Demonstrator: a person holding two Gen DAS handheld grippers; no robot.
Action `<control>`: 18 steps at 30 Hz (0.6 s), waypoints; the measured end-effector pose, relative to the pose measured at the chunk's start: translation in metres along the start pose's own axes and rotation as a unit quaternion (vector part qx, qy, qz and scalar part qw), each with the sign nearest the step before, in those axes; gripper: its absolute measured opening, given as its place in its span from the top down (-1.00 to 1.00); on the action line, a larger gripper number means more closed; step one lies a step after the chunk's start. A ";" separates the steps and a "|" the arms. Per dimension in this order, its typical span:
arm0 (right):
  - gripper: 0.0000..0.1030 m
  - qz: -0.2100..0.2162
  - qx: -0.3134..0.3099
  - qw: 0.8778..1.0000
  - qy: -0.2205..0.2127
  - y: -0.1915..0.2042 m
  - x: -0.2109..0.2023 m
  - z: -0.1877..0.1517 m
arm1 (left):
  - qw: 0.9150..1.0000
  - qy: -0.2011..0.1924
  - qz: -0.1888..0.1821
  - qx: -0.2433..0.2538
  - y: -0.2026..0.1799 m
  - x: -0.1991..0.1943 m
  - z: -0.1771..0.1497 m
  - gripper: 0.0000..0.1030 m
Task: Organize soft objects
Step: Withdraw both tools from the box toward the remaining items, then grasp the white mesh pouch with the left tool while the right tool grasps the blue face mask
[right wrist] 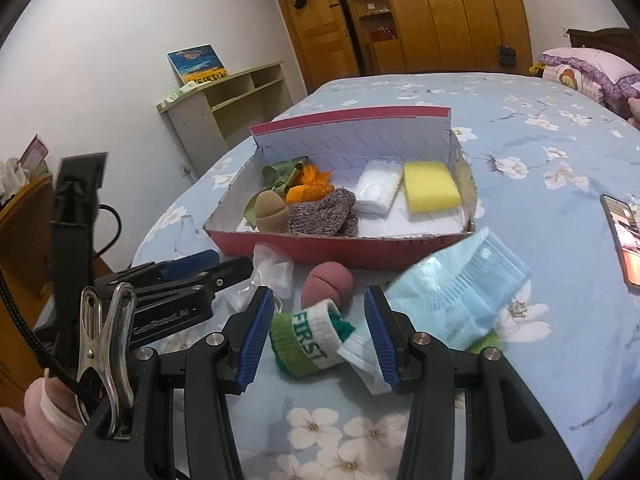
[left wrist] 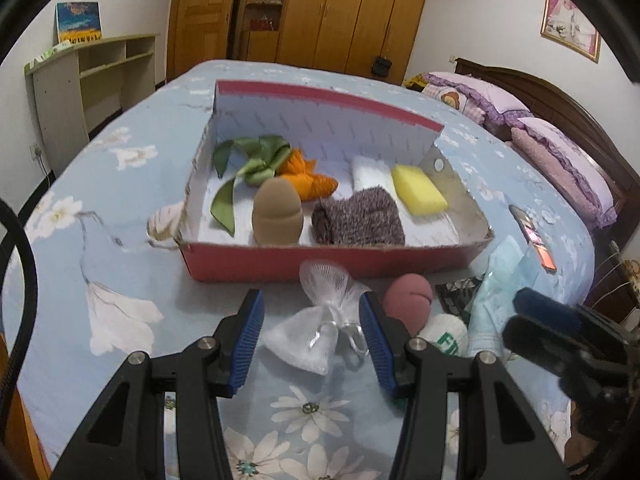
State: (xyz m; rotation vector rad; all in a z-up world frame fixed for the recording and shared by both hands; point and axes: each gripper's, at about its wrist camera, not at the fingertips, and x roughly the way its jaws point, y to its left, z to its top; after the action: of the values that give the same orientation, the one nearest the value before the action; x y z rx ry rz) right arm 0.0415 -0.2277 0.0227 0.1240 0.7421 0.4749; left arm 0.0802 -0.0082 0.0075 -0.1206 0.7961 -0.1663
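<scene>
L gripper half-open round mesh pouch, not pinching.

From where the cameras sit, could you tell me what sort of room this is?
Most likely a bedroom in a home. The work surface is a bed with a floral blue sheet, pillows lie against a dark wooden headboard, and a tall wooden wardrobe lines the far wall.

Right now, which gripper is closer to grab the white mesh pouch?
Left. The left hand-held gripper probably goes first: its open fingers already straddle the white mesh pouch. The right hand-held gripper faces the rolled sock instead.
</scene>
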 end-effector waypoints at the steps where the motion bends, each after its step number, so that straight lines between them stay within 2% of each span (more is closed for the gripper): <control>1: 0.06 0.000 0.000 1.000 -0.001 -0.001 -0.002 -0.001 | 1.000 0.003 -0.004 -0.002 0.000 0.003 -0.001 0.00; 7: 0.06 0.008 0.005 1.000 0.000 -0.009 -0.004 -0.005 | 1.000 0.019 -0.016 -0.004 -0.005 0.018 -0.004 -0.01; 18: 0.06 0.018 0.016 1.000 0.017 -0.018 -0.006 -0.010 | 1.000 0.018 -0.003 -0.003 -0.014 0.032 -0.010 -0.01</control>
State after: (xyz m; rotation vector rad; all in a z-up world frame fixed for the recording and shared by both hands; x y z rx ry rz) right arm 0.0378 -0.2470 0.0135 0.1598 0.7812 0.5016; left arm 0.0936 -0.0285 -0.0192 -0.1253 0.8313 -0.1725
